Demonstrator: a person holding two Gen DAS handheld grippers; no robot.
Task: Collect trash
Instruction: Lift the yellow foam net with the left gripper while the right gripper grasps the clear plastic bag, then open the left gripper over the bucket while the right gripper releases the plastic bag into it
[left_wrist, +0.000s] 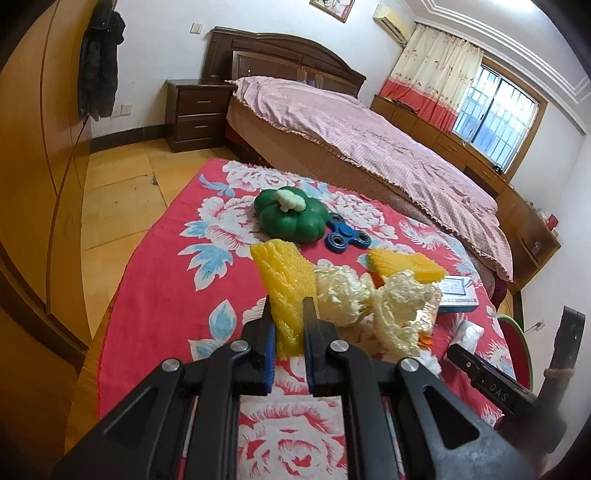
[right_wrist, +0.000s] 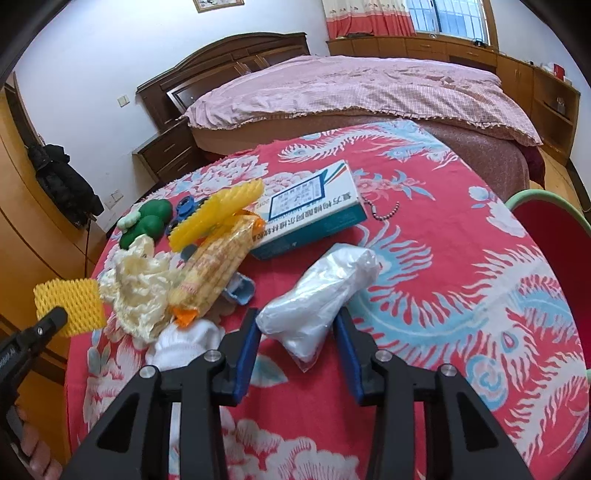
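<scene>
My left gripper (left_wrist: 289, 303) is shut on a yellow foam net sleeve (left_wrist: 284, 284), held above the table; the sleeve also shows in the right wrist view (right_wrist: 70, 306). My right gripper (right_wrist: 299, 318) is open, its jaws on either side of a crumpled clear plastic bag (right_wrist: 317, 295) lying on the red floral cloth (right_wrist: 461, 258). Cream foam wrap (right_wrist: 136, 291), a corn-cob wrapper (right_wrist: 218, 266), a second yellow net (right_wrist: 218, 214) and white tissue (right_wrist: 184, 345) lie in a pile between the grippers.
A green toy pumpkin (left_wrist: 291, 216), a blue fidget spinner (left_wrist: 345, 232), a teal-and-white box (right_wrist: 314, 210) and a ball chain (right_wrist: 384, 210) lie on the table. A red chair (right_wrist: 554, 229) stands at the right. A bed (left_wrist: 369, 136) is behind.
</scene>
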